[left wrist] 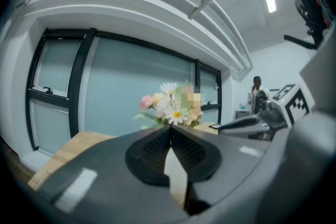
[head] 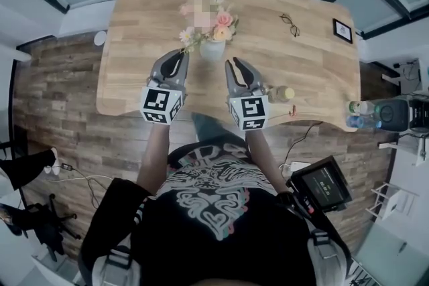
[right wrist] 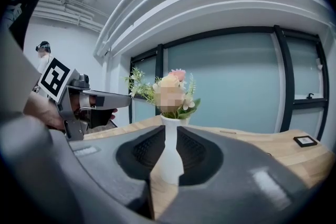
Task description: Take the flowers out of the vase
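Observation:
A small white vase (head: 212,50) stands upright near the middle of the wooden table (head: 147,10), holding a bunch of pink, peach and white flowers (head: 213,22). My left gripper (head: 179,55) is just left of the vase with its jaws shut and empty. The flowers (left wrist: 170,107) rise beyond its tips in the left gripper view. My right gripper (head: 232,63) is just right of the vase with its jaws a little apart. Through that gap the vase (right wrist: 170,152) and the flowers (right wrist: 176,89) show ahead, apart from the pads.
Eyeglasses (head: 289,24) and a small framed picture (head: 342,30) lie on the far right of the table. A yellowish bottle (head: 280,94) lies by the front edge beside my right gripper. Water bottles (head: 360,107) stand off the table's right end. A person stands in the room's background (left wrist: 256,93).

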